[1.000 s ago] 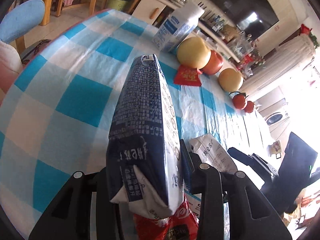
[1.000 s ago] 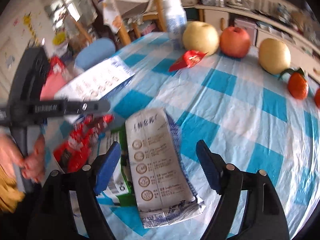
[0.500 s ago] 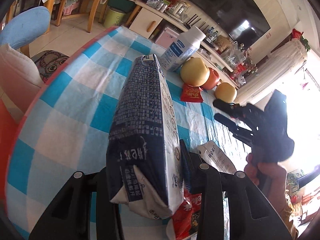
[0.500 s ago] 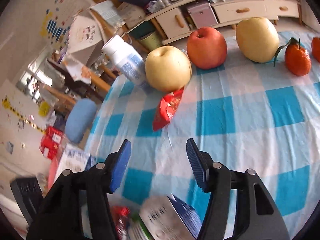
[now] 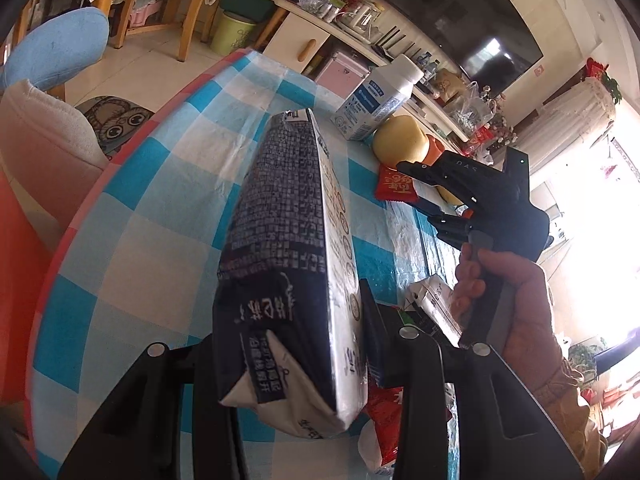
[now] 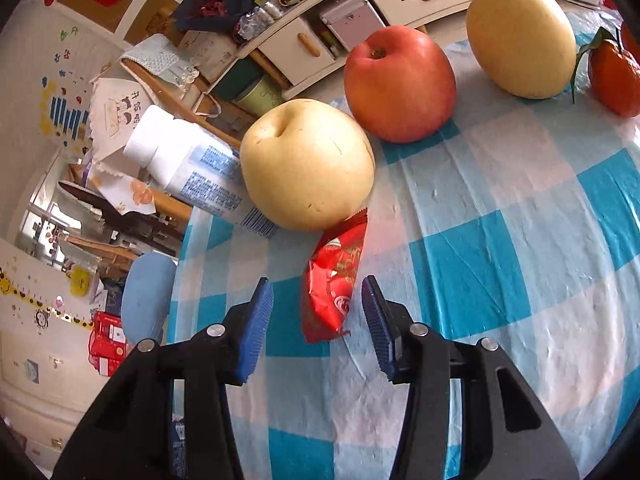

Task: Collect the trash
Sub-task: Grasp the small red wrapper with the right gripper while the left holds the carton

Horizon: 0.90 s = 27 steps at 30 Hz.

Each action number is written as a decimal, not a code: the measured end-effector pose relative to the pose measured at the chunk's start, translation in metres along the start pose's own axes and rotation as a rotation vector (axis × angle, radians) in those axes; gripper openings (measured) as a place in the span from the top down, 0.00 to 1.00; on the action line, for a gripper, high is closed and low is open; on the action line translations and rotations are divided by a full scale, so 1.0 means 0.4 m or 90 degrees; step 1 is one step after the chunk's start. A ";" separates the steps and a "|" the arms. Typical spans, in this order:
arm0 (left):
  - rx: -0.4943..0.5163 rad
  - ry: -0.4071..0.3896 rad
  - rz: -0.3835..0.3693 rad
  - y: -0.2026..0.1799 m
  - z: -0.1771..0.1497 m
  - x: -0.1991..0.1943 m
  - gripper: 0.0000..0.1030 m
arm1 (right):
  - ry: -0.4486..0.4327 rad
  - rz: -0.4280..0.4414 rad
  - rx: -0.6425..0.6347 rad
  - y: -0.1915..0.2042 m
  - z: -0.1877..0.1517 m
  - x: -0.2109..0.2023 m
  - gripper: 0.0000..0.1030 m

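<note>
My left gripper (image 5: 288,320) is shut on a dark blue and white milk carton (image 5: 288,248) and holds it above the checked tablecloth (image 5: 152,208). More crumpled trash, a white carton (image 5: 436,304) and red wrappers (image 5: 384,412), lies below and right of it. My right gripper (image 6: 318,312) is open, its blue pads on either side of a small red snack wrapper (image 6: 336,280) lying flat on the cloth. The right gripper also shows in the left wrist view (image 5: 424,184), over the same red wrapper (image 5: 394,184).
A yellow pear (image 6: 308,164) touches the wrapper's far end. A red apple (image 6: 400,84), a second pear (image 6: 520,40) and an orange fruit (image 6: 614,76) sit behind. A white bottle (image 6: 192,168) lies at the table's far edge. A blue chair (image 5: 52,48) stands beyond.
My right gripper has moved forward across the table, from over the flattened carton to the red wrapper, which now lies between its pads. My left gripper has kept hold of the carton and lifted back.
</note>
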<state>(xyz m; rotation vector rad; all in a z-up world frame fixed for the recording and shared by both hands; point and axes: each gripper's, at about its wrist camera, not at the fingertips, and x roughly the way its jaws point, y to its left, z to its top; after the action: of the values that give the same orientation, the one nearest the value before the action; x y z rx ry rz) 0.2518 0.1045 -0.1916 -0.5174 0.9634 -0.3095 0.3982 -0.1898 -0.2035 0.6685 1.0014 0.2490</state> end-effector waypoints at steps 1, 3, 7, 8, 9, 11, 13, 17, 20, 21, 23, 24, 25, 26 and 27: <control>-0.001 0.000 -0.001 0.001 0.002 0.002 0.62 | -0.002 -0.001 0.004 -0.001 0.000 0.004 0.57; 0.000 0.001 -0.001 0.003 0.002 0.003 0.62 | -0.005 -0.006 0.011 -0.003 -0.003 0.010 0.60; -0.001 0.005 -0.004 0.005 -0.002 0.001 0.62 | -0.007 -0.015 0.019 -0.015 -0.007 0.011 0.69; -0.001 0.004 -0.004 0.005 -0.002 0.001 0.62 | -0.007 -0.012 0.024 -0.019 -0.008 0.011 0.72; -0.002 0.004 -0.005 0.006 -0.002 0.000 0.62 | -0.009 -0.010 0.027 -0.021 -0.010 0.010 0.73; -0.003 0.003 -0.004 0.006 -0.002 0.000 0.62 | -0.014 -0.017 0.018 -0.018 -0.016 0.003 0.74; -0.004 0.001 -0.004 0.007 -0.002 -0.001 0.62 | -0.022 -0.021 0.010 -0.015 -0.023 -0.007 0.76; -0.003 -0.002 -0.004 0.006 -0.003 -0.004 0.62 | -0.039 -0.017 -0.017 -0.009 -0.035 -0.032 0.79; -0.004 -0.005 -0.004 0.008 -0.002 -0.009 0.62 | -0.050 -0.004 -0.031 0.002 -0.042 -0.053 0.80; -0.004 -0.007 -0.004 0.010 -0.002 -0.011 0.62 | -0.053 0.000 -0.035 0.008 -0.040 -0.058 0.80; -0.004 -0.010 -0.003 0.011 -0.001 -0.017 0.62 | -0.056 0.015 -0.044 0.015 -0.051 -0.075 0.80; -0.004 -0.013 -0.002 0.011 0.000 -0.021 0.62 | -0.056 0.020 -0.048 0.020 -0.056 -0.081 0.80; -0.004 -0.016 -0.003 0.011 0.000 -0.024 0.62 | -0.056 0.025 -0.055 0.028 -0.064 -0.089 0.80; -0.005 -0.018 -0.003 0.012 0.001 -0.028 0.62 | -0.057 0.028 -0.062 0.035 -0.072 -0.096 0.80; -0.005 -0.021 -0.004 0.013 0.001 -0.032 0.62 | -0.056 0.035 -0.068 0.043 -0.082 -0.105 0.80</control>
<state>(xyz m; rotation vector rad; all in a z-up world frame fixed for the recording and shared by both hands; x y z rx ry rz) 0.2453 0.1150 -0.1852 -0.5320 0.9311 -0.3021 0.3503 -0.1837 -0.1757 0.6057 0.8808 0.3172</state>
